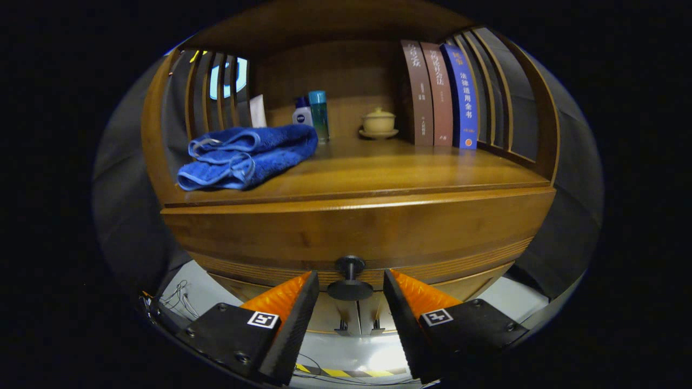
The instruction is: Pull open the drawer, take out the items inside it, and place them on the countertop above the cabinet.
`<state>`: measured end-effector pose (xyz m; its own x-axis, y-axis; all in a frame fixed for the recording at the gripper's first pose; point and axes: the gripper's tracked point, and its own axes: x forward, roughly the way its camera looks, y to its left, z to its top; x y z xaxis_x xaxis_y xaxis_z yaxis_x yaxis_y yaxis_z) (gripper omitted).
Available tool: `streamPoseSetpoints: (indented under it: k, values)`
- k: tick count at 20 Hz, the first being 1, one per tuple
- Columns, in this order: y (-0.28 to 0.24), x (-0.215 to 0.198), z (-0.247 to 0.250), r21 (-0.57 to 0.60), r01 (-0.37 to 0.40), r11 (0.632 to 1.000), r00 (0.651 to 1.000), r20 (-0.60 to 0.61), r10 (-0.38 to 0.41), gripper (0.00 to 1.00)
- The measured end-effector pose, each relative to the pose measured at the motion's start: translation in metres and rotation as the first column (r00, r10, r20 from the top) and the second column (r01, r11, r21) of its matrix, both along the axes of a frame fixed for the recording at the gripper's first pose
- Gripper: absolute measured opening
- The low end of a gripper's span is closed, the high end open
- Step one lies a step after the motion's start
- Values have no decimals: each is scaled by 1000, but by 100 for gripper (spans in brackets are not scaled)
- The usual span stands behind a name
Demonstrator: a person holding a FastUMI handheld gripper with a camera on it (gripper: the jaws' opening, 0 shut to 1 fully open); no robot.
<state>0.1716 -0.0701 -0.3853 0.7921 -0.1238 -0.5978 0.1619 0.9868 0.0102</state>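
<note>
A wooden cabinet's drawer front (357,232) faces me, flush and shut, with a dark round knob (350,276) at its lower middle. My gripper (350,281) stands open, one finger on each side of the knob, neither pressing on it. Above the drawer lies the wooden countertop (400,167). A folded blue towel (246,156) rests on its left part. The drawer's inside is hidden.
At the back of the countertop stand a small white-and-blue bottle (302,112), a teal bottle (319,115), a cream lidded cup on a saucer (378,123) and three upright books (440,94). Slatted wooden sides close both ends. Below, a pale floor with yellow-black tape (346,373).
</note>
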Motion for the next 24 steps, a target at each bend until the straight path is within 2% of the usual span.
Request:
streamPoseSetpoints:
  k: [1,4,6,12,24]
  values:
    - [1,1,-4,-2,1,1000,1000,-7,-1,79]
    - [-2,0,-3,-13,13,1000,1000,1,-13,53]
    - [-3,0,-5,-3,14,1000,1000,4,-14,42]
    - [0,-22,-1,-5,20,1000,1000,-3,-20,42]
    - [17,-125,16,47,39,998,997,-64,-36,41]
